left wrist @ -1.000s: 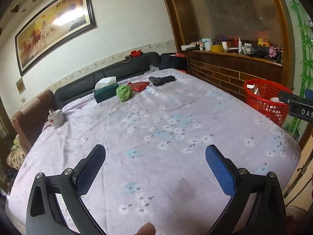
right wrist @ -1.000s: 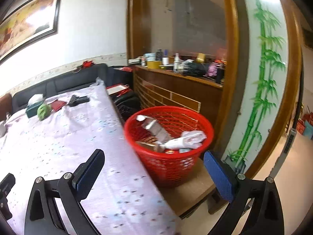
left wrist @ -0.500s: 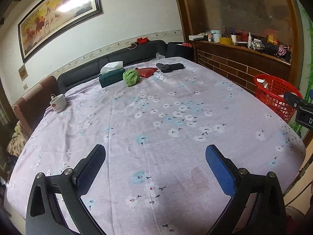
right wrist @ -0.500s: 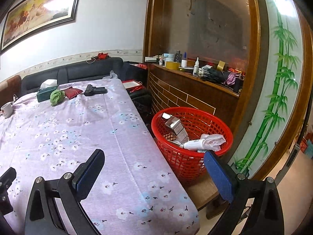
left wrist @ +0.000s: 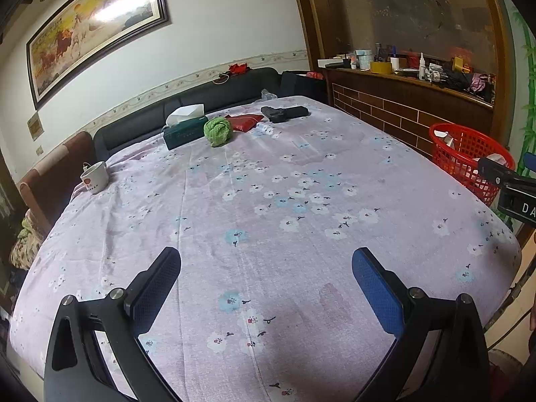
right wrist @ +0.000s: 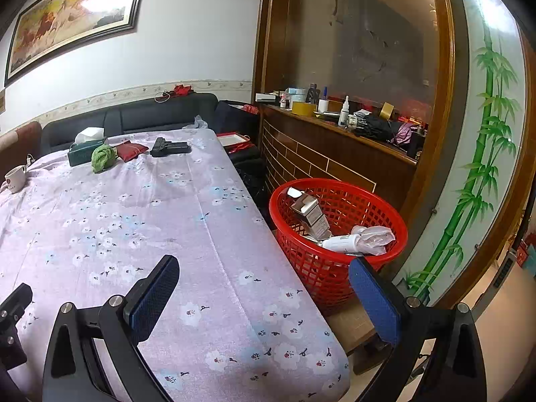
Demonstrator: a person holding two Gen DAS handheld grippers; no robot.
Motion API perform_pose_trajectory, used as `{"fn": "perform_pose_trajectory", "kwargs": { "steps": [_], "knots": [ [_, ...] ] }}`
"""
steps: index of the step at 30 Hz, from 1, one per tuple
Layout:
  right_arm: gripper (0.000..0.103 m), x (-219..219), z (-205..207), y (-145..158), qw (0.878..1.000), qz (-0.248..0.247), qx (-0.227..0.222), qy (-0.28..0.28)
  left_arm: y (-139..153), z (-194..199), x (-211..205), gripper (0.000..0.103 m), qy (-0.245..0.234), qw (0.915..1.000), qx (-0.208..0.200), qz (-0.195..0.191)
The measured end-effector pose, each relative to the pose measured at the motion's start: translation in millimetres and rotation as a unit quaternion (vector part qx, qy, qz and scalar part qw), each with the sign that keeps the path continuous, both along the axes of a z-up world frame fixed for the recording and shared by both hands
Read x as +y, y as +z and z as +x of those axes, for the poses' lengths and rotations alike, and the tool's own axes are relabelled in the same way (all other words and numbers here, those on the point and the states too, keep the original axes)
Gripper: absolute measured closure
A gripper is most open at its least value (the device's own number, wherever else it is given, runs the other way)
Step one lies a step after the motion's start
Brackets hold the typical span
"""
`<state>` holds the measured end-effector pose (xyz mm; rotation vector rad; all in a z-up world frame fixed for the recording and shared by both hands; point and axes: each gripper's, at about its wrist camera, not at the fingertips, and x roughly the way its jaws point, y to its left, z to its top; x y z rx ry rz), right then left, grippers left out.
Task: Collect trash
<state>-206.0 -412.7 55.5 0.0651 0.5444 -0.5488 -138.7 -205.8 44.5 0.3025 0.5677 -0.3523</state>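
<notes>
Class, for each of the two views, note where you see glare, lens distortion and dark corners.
Left wrist view: glare washes out the middle of the framed painting; the fisheye bows the table edges and the wall border; the corners are black. Right wrist view: the same painting glares again; the bamboo panel and wooden frame curve strongly; the corners are dark too.

white wall (left wrist: 217, 16), framed painting (left wrist: 93, 26), black sofa (left wrist: 234, 83)

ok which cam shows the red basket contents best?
Right wrist. The red basket sits whole beside the table, with a carton and crumpled wrapper visible inside. Left wrist shows only its side at frame edge, partly hidden.
</notes>
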Motion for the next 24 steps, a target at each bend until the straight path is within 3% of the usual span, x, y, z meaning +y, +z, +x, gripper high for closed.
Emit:
{"fn": "perform_pose_trajectory", "kwargs": {
  "steps": [24],
  "knots": [
    [0.001, -1.5, 1.7, -1.8, 1.000, 0.002, 0.003, 0.001, -1.2, 0.8, 0.8, 0.001, -0.001, 1.0000, 0.006, -0.004]
  ]
}}
